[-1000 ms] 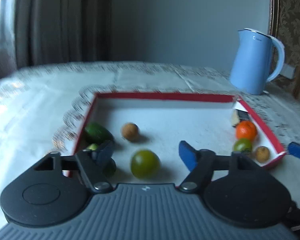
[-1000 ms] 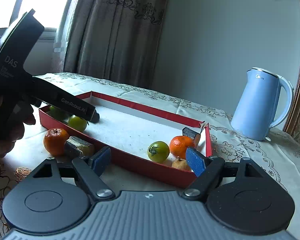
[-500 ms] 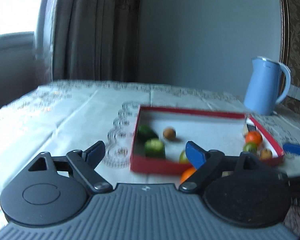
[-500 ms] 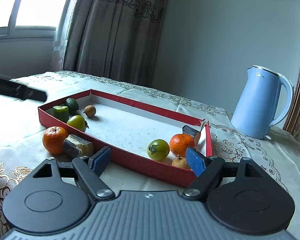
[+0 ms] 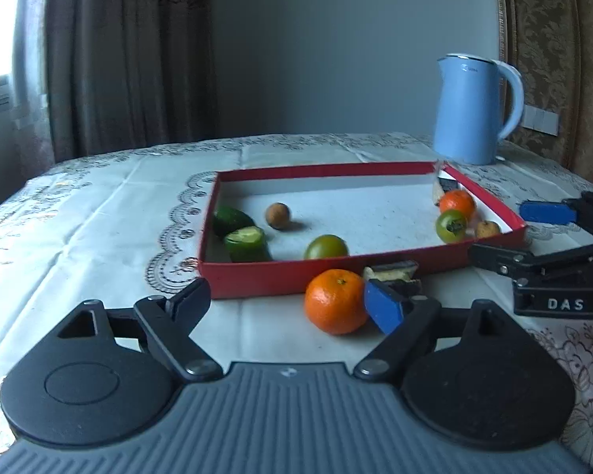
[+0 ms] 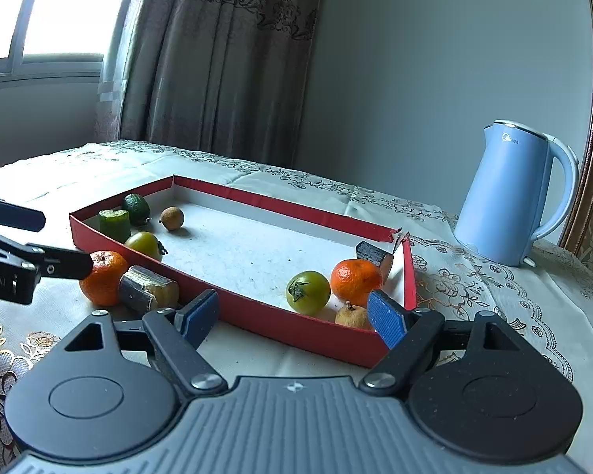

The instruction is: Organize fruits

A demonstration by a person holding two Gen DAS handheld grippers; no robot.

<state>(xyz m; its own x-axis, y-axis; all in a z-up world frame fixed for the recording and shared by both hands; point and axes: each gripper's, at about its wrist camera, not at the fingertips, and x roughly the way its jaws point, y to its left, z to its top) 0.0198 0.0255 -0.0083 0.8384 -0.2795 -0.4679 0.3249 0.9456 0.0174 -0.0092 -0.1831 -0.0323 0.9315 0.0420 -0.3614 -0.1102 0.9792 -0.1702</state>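
Lace-patterned tablecloth (image 5: 99, 213) under red tray (image 5: 336, 270); brown curtain (image 6: 217, 59) behind.

A wide bare stretch runs down the middle of the red tray (image 6: 257, 318), fruit crowding only its two ends. On the table (image 5: 99, 213) outside the tray's near wall, an orange (image 5: 335, 301) and a dark-skinned chunk (image 5: 393, 272) sit close together, blocking the approach there. A blue kettle (image 6: 510, 193) stands well beyond.
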